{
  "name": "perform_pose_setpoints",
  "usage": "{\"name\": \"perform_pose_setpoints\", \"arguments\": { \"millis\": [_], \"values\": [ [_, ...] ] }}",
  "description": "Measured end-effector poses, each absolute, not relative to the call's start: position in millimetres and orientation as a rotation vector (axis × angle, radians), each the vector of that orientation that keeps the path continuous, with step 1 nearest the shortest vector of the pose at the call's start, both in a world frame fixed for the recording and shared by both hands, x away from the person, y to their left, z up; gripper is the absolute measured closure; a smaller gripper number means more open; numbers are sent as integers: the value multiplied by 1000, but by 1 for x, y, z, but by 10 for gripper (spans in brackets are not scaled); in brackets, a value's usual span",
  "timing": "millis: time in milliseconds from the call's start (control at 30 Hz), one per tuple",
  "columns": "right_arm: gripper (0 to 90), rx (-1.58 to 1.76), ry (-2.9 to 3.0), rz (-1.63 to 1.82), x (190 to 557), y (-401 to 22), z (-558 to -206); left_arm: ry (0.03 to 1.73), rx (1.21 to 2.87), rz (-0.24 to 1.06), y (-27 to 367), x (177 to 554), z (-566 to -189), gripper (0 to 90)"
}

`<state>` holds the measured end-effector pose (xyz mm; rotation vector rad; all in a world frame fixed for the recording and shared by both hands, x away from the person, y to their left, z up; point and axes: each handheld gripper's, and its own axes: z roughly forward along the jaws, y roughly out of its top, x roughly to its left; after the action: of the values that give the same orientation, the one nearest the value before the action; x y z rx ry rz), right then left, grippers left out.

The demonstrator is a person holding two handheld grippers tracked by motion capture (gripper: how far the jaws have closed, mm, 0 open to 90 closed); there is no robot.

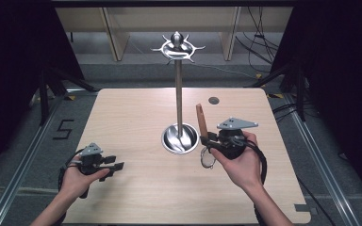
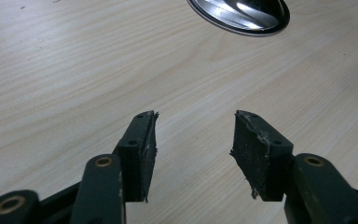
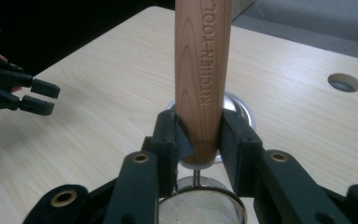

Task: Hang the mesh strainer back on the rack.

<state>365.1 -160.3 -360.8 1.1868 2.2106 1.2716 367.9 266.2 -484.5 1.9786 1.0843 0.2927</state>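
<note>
A small strainer with a wooden handle [image 1: 201,118] marked "KITCHEN TOOL" [image 3: 203,70] is held upright, and my right gripper [image 1: 206,139] [image 3: 199,119] is shut on the handle's lower end. Its mesh bowl [image 1: 207,157] [image 3: 200,210] hangs below the jaws. Just left of it stands a metal utensil stand: a round shiny base [image 1: 180,139] [image 2: 242,16], a thin pole [image 1: 178,94] and a ring of hooks on top [image 1: 177,47]. My left gripper [image 1: 117,163] [image 2: 196,116] is open and empty over bare table at the front left; the right gripper view shows it too [image 3: 44,97].
The light wooden table [image 1: 136,117] has a round cable hole [image 1: 213,100] [image 3: 344,82] behind the stand on the right. Dark curtains hang on both sides, with cables on the floor at the back right.
</note>
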Motion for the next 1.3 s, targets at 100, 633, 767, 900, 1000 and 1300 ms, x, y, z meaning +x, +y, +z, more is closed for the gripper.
{"name": "perform_pose_setpoints", "arguments": {
  "millis": [100,633,767,900,1000,1300],
  "values": [
    [693,1174,2211,1279,367,-161,-355,1073,2000,297,267,368,-484,482],
    [693,1132,2154,1350,372,-155,-335,1066,1989,285,267,368,-484,480],
    [693,1135,2130,1360,373,-155,-329,1061,1996,282,267,369,-484,480],
    [693,1102,2108,1367,376,-155,-323,1081,1978,289,266,368,-484,480],
    [693,1078,2105,1377,377,-155,-320,1076,1977,287,267,368,-484,480],
    [693,1085,2084,1395,379,-155,-314,1068,2001,295,268,368,-484,480]
  ]
}}
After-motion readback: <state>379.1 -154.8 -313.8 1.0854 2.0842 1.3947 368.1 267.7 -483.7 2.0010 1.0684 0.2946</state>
